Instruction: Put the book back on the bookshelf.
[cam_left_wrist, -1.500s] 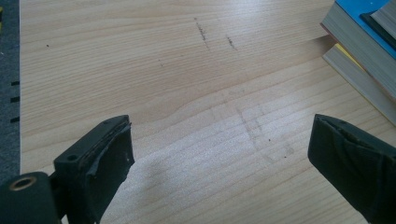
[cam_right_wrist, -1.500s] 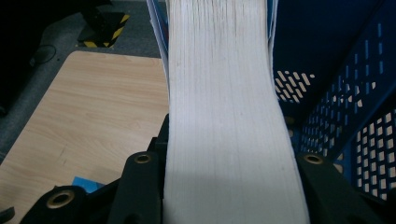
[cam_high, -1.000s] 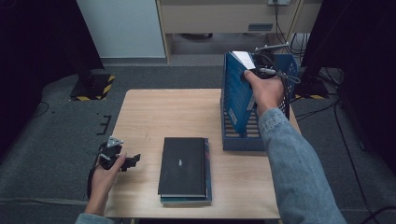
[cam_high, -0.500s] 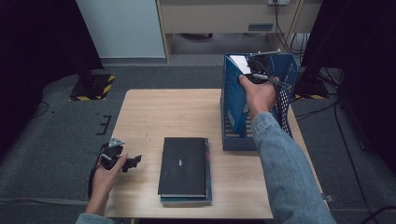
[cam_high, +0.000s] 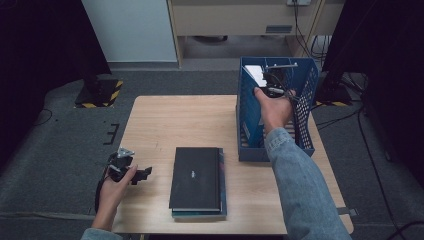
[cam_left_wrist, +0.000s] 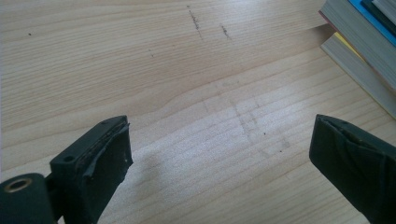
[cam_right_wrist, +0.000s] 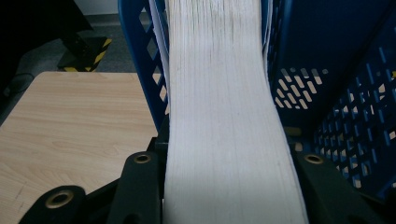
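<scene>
Since the earlier frame your right hand-held gripper (cam_high: 272, 90) has sunk into the blue basket (cam_high: 306, 131), clamped on a thick book (cam_right_wrist: 219, 116) standing along its left wall. If the book catches the perforated wall it may tilt or slip. Your left hand-held gripper (cam_left_wrist: 219, 158) rests with jaws apart on the surface (cam_high: 165, 125) near the book stack (cam_high: 197, 180); no writing is legible.
</scene>
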